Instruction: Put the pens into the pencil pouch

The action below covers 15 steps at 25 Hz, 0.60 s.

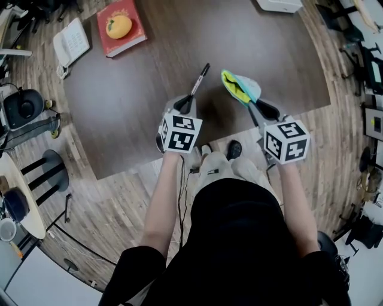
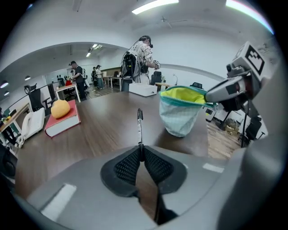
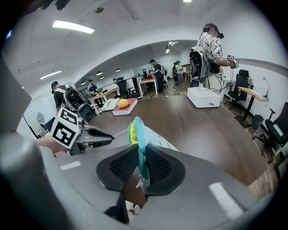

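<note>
A black pen (image 1: 199,80) sticks out forward from my left gripper (image 1: 184,107), which is shut on its lower end above the dark wooden table (image 1: 131,107). In the left gripper view the pen (image 2: 140,126) rises straight from between the pads (image 2: 130,164). My right gripper (image 1: 265,110) is shut on the rim of a teal pencil pouch (image 1: 239,86) with a yellow lining, held up off the table with its mouth open. In the right gripper view the pouch's edge (image 3: 137,132) is pinched between the jaws. The pouch (image 2: 180,112) hangs just right of the pen.
A red book (image 1: 128,36) with an orange fruit (image 1: 118,25) on it lies at the table's far left, beside a white telephone (image 1: 70,42). A white box (image 1: 278,5) sits at the far edge. Several people stand by desks in the background.
</note>
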Each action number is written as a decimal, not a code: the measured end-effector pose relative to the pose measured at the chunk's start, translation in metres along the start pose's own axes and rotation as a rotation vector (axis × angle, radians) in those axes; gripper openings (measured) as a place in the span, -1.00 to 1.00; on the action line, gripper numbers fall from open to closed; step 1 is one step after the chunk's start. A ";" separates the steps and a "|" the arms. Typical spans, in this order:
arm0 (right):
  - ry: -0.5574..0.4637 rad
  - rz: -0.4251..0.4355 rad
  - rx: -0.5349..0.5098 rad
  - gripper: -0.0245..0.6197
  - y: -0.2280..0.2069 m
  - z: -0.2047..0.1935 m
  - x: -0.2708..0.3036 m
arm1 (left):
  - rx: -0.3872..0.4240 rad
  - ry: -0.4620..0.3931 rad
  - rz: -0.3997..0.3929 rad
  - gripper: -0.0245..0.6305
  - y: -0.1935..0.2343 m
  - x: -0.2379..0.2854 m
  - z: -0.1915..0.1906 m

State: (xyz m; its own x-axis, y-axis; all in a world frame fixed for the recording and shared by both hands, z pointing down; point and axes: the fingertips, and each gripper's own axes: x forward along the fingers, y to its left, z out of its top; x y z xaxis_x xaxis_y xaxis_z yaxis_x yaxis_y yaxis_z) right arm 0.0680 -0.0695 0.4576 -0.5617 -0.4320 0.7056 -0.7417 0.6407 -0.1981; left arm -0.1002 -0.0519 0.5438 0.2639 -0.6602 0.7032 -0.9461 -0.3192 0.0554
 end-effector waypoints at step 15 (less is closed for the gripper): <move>-0.034 0.014 0.025 -0.74 0.005 0.004 0.002 | 0.069 -0.054 -0.025 -0.83 -0.020 -0.053 0.030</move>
State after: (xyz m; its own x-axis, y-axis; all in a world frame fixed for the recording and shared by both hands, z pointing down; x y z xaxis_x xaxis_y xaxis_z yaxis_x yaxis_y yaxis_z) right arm 0.0619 -0.0699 0.4548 -0.5836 -0.4446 0.6795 -0.7426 0.6308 -0.2250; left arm -0.0896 -0.0309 0.4838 0.2990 -0.6864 0.6629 -0.9243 -0.3809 0.0224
